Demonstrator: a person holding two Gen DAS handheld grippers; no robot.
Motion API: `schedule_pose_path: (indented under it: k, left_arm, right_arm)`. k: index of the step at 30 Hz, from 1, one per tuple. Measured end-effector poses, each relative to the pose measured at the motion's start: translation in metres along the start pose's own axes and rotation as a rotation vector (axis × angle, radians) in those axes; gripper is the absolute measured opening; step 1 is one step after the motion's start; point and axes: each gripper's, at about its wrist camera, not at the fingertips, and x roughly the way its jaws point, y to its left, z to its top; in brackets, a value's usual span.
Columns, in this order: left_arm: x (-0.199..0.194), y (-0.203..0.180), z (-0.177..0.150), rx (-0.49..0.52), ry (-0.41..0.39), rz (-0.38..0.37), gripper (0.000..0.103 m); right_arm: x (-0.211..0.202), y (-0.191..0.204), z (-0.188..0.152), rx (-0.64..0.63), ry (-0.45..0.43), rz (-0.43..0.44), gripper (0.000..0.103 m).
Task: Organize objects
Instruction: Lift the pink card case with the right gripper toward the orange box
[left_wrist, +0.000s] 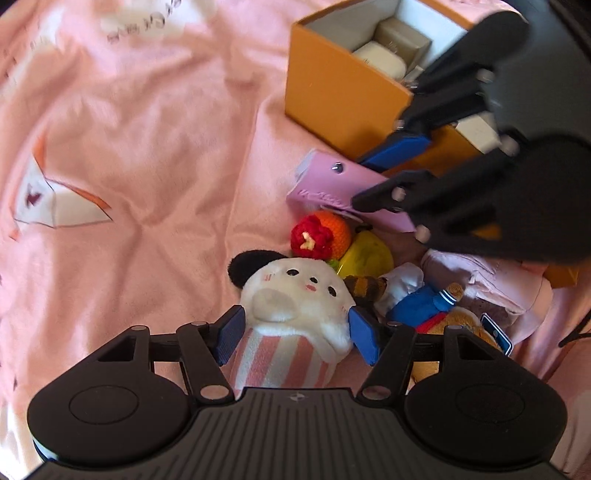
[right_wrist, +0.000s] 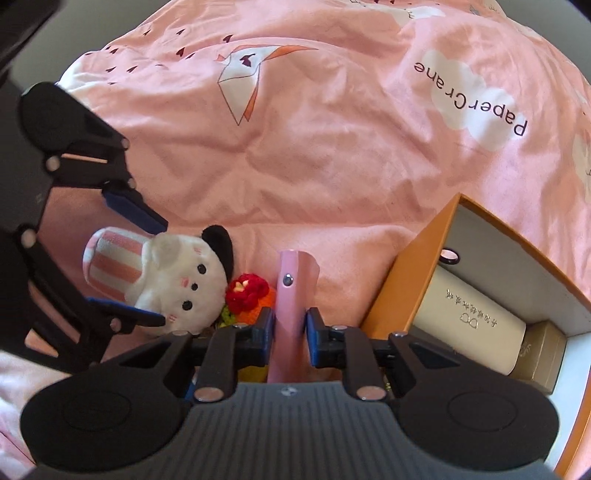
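My left gripper (left_wrist: 295, 332) has its blue pads around a white plush toy (left_wrist: 295, 291) with black ears and a pink-striped body, touching its sides. The toy also shows in the right wrist view (right_wrist: 173, 277) between the left gripper's pads (right_wrist: 136, 258). My right gripper (right_wrist: 290, 328) is shut on a pink snap-button case (right_wrist: 291, 291), held edge-up beside an orange box (right_wrist: 402, 273). In the left wrist view the case (left_wrist: 332, 181) sits between the right gripper's fingers (left_wrist: 391, 151), just in front of the box (left_wrist: 340, 92).
The orange box holds a cream cylinder (right_wrist: 469, 317) and small beige boxes (left_wrist: 402, 37). A crocheted red-and-orange ball (left_wrist: 321, 236), a yellow toy (left_wrist: 365, 254), a blue-clad plush (left_wrist: 428, 299) and pink cloth (left_wrist: 491, 280) lie piled on the pink bedsheet (left_wrist: 129, 147).
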Motion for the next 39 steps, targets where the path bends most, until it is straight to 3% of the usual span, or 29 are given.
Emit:
schedule_pose_path:
  k: [7, 16, 22, 25, 30, 35, 37, 39]
  left_arm:
    - [0.009, 0.047, 0.013, -0.144, 0.094, -0.209, 0.082]
    - [0.027, 0.064, 0.003, -0.244, 0.120, -0.271, 0.089]
    - [0.033, 0.049, 0.005, -0.256, 0.126, -0.222, 0.088]
    - [0.024, 0.035, 0.003, -0.252, 0.075, -0.188, 0.070]
    - [0.010, 0.009, -0.009, -0.253, -0.029, -0.077, 0.070]
    - [-0.031, -0.003, -0.028, -0.283, -0.239, 0.033, 0.070]
    - [-0.050, -0.014, -0.038, -0.318, -0.341, 0.042, 0.070]
    - [-0.064, -0.026, -0.046, -0.354, -0.388, 0.002, 0.070]
  right_arm:
    - [0.004, 0.008, -0.001, -0.119, 0.017, -0.052, 0.021]
    - [0.009, 0.019, -0.003, -0.241, 0.013, -0.113, 0.026]
    - [0.013, 0.025, -0.002, -0.285, 0.017, -0.148, 0.028]
    - [0.011, 0.025, -0.003, -0.282, 0.004, -0.151, 0.026]
    - [-0.002, 0.022, -0.008, -0.190, -0.041, -0.125, 0.022]
    - [-0.042, 0.014, -0.026, -0.053, -0.159, -0.063, 0.020]
    - [-0.064, 0.009, -0.037, 0.017, -0.222, -0.030, 0.020]
    - [-0.085, 0.002, -0.050, 0.090, -0.287, 0.004, 0.020]
